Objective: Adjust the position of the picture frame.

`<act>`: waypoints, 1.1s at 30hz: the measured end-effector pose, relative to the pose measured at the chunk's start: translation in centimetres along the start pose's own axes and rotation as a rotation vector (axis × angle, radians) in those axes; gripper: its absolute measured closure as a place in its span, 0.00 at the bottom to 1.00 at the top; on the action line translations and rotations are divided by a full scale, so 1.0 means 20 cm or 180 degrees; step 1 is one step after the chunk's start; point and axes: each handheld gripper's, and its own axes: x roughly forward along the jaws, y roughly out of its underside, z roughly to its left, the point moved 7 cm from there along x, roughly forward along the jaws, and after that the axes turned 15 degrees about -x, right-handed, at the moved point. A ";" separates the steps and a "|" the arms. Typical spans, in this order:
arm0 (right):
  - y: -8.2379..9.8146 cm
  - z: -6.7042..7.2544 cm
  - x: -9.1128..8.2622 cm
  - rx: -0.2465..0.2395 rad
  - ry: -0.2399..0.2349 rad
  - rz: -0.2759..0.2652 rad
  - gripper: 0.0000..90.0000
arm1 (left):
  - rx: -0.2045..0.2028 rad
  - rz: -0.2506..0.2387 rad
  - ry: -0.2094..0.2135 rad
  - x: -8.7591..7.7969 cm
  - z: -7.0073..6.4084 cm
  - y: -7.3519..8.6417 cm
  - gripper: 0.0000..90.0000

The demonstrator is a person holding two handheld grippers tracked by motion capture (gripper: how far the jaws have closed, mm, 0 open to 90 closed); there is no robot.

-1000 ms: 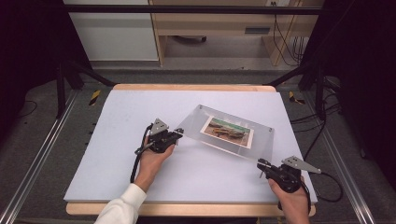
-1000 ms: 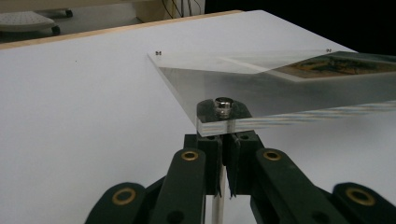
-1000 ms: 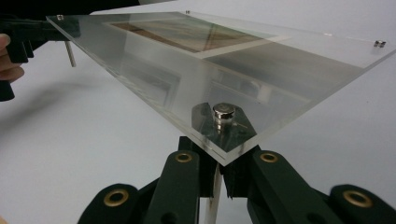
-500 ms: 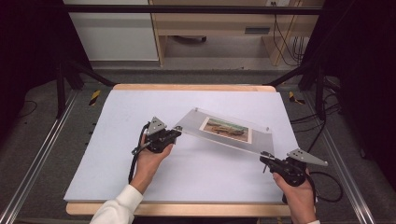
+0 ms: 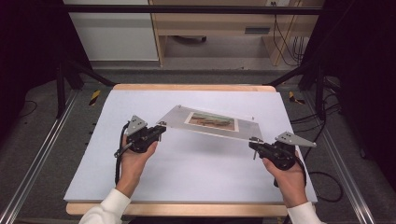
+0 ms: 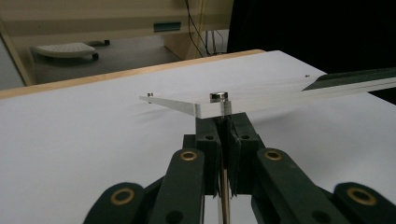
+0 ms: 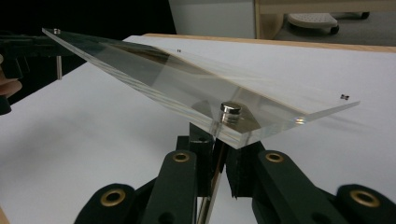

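Note:
A clear acrylic picture frame [image 5: 177,117] with a small landscape photo [image 5: 211,120] hangs above the white table, held at two opposite corners. My left gripper [image 5: 160,128] is shut on the thin metal post under the frame's left corner. In the left gripper view the jaws [image 6: 223,122] pinch that post below its round cap [image 6: 218,96]. My right gripper [image 5: 254,144] is shut on the post at the near right corner. In the right gripper view it [image 7: 217,135] grips below the silver cap [image 7: 230,109], and the plate [image 7: 177,79] slopes away toward the other gripper [image 7: 18,51].
The table [image 5: 196,182] wears a white sheet, with a wooden edge [image 5: 187,210] in front. Black stand legs [image 5: 70,70] and metal rails flank it. Cables [image 5: 327,177] lie at the right, and a wooden cabinet [image 5: 210,28] stands beyond.
Both hands have risen and carried the frame up off the table. The right gripper moved away from the front edge, and the frame now hangs flatter between the two grippers.

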 end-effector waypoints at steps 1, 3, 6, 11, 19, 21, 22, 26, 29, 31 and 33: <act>-0.01 0.00 0.01 -0.0005 -0.0013 -0.0006 0.91 | 0.0000 0.0000 0.0000 0.00 0.00 0.00 0.93; -0.03 0.01 0.03 -0.0021 -0.0037 -0.0011 0.91 | -0.0020 -0.0040 -0.0077 -0.04 0.02 -0.01 0.93; -0.05 0.03 0.07 -0.0033 -0.0087 -0.0037 0.91 | -0.0031 -0.0088 -0.0162 -0.09 0.04 -0.01 0.93; -0.08 0.05 0.10 -0.0021 -0.0115 -0.0065 0.91 | -0.0059 -0.0151 -0.0206 -0.14 0.06 -0.01 0.93; -0.12 0.06 0.14 -0.0045 -0.0130 -0.0089 0.92 | -0.0070 -0.0209 -0.0306 -0.20 0.08 -0.01 0.93; -0.13 0.07 0.15 -0.0047 -0.0134 -0.0086 0.92 | -0.0072 -0.0216 -0.0323 -0.21 0.08 -0.01 0.93; -0.13 0.07 0.16 -0.0089 -0.0118 -0.0061 0.91 | -0.0074 -0.0215 -0.0325 -0.22 0.08 0.00 0.93; -0.13 0.08 0.17 -0.0078 -0.0142 -0.0054 0.92 | -0.0098 -0.0235 -0.0336 -0.23 0.09 0.01 0.93; -0.14 0.08 0.18 -0.0066 -0.0149 -0.0052 0.92 | -0.0100 -0.0237 -0.0348 -0.24 0.09 0.02 0.93; -0.14 0.08 0.19 -0.0087 -0.0151 -0.0036 0.92 | -0.0111 -0.0240 -0.0354 -0.25 0.09 0.04 0.92; -0.14 0.09 0.19 -0.0096 -0.0156 -0.0020 0.92 | -0.0106 -0.0235 -0.0360 -0.26 0.09 0.04 0.92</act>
